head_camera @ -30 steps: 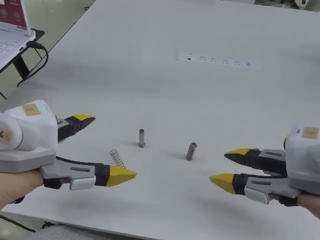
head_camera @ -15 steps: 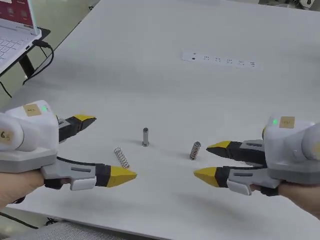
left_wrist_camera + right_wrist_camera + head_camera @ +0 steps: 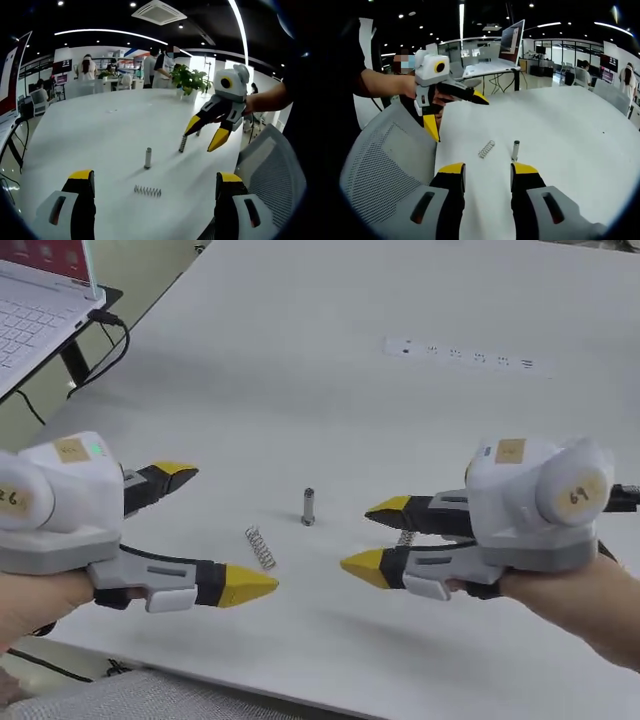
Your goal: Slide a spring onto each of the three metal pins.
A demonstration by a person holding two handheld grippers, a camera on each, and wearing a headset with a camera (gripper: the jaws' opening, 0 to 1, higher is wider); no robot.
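Brought the right gripper [image 3: 362, 536] in from the right side of the surface [image 3: 300, 390] over the last second, as far as the upright spring, which stood clear of the yellow tips before. Kept the left gripper [image 3: 222, 528] by the near left corner meanwhile.

Off the left edge: open laptop [image 3: 35, 300], with a black cable [image 3: 115, 340] hanging beside its stand.

At the near left corner: left gripper held level above the surface, jaws spread wide, nothing between them. Same wide gap seen from the right gripper view, left gripper [image 3: 458, 117] in front of a sleeve.

Just right of its lower jaw, close to the near edge: loose coil spring [image 3: 260, 547] lying flat on its side, touching nothing.

A little farther from the near edge and to the right: bare metal pin [image 3: 308, 507] standing upright, apart from the coil spring.

Right of the pin: upright spring [image 3: 405, 537], glimpsed in the head view through the gap between the right jaws. In the left gripper view, upright spring [image 3: 183, 143] just below one yellow tip of the right gripper [image 3: 202, 139]. Cannot tell whether touched, nor whether a pin stands inside it.

Right jaws parted by a narrow gap, gripping nothing that can be made out.

Toward the far right of the surface: white power strip [image 3: 465, 355].

Past the near edge: mesh chair [image 3: 385, 165].
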